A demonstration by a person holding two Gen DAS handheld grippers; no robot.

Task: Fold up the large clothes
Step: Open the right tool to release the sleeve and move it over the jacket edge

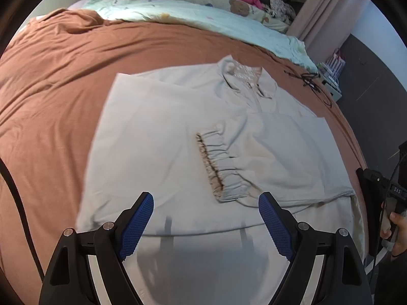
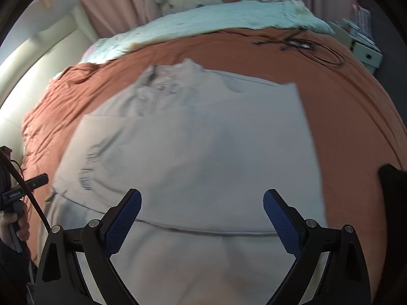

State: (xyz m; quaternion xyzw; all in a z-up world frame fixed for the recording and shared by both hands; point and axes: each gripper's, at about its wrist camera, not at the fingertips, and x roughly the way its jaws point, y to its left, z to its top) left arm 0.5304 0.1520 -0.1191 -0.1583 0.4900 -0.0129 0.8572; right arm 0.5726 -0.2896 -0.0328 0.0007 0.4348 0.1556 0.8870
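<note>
A pale jacket (image 1: 178, 127) is spread on the brown sheet (image 1: 51, 76) — sleeves folded in. Both tongs — left (image 1: 206, 202) and right (image 2: 202, 198) — are held released above it, nothing grasped.

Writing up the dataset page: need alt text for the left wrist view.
A pale grey collared garment lies partly folded on a brown bedspread, one elastic-cuffed sleeve laid across its middle. The left gripper hovers open above its near edge, holding nothing.

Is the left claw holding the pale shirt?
No, the left claw hangs open above the shirt, nothing between its blue pads.
</note>
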